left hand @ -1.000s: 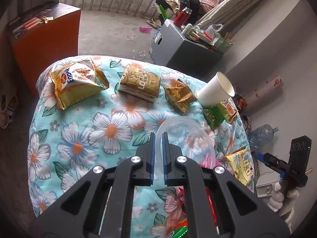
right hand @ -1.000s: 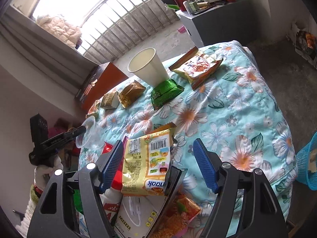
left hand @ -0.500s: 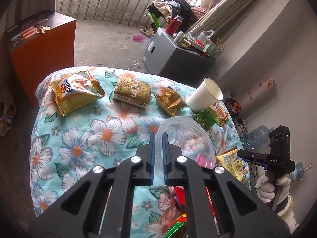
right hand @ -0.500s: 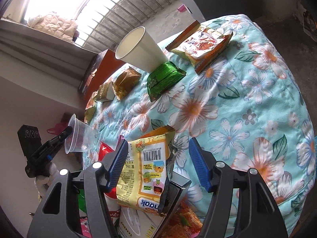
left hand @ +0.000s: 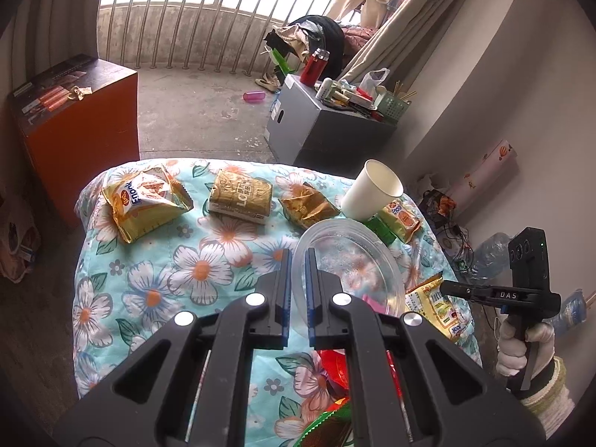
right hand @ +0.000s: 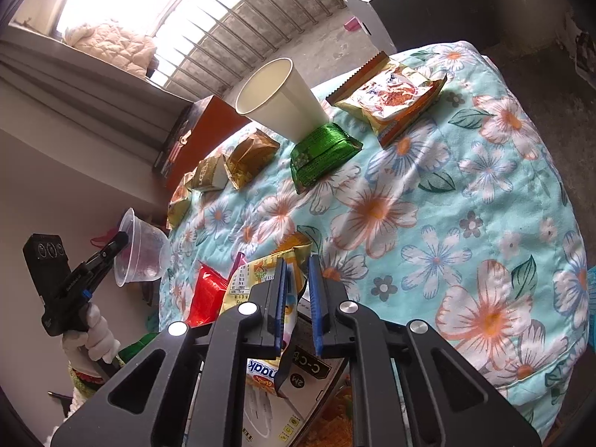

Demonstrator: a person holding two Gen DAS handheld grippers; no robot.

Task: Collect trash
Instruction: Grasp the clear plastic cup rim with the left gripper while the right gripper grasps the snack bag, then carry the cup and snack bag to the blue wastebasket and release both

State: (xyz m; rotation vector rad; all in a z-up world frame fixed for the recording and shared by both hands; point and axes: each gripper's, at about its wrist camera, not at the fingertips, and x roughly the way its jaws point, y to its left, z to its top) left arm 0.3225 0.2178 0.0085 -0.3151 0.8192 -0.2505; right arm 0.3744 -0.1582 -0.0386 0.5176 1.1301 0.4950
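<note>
My left gripper (left hand: 297, 260) is shut on the rim of a clear plastic cup (left hand: 350, 260), held tilted above the flowered quilt (left hand: 156, 283). In the right wrist view, the same cup (right hand: 143, 253) hangs off the quilt's left edge. My right gripper (right hand: 298, 272) has its jaws closing on a yellow snack packet (right hand: 257, 272), whose top edge is pinched between the blue pads. The packet (left hand: 432, 305) lies near the quilt's right edge. A white paper cup (right hand: 279, 100), a green packet (right hand: 320, 152), gold packets (left hand: 238, 197) and a snack bag (left hand: 143, 201) lie further away.
A red packet (right hand: 205, 294) and a white printed box (right hand: 309, 372) lie under my right gripper. An orange cabinet (left hand: 74, 119) stands left of the quilt. A grey box (left hand: 320, 134) with clutter stands behind it. A blue basket (right hand: 592, 298) shows at the right edge.
The right jaws have gone from wide apart to pinching the yellow packet. My left gripper has risen with the clear cup, which now tilts more.
</note>
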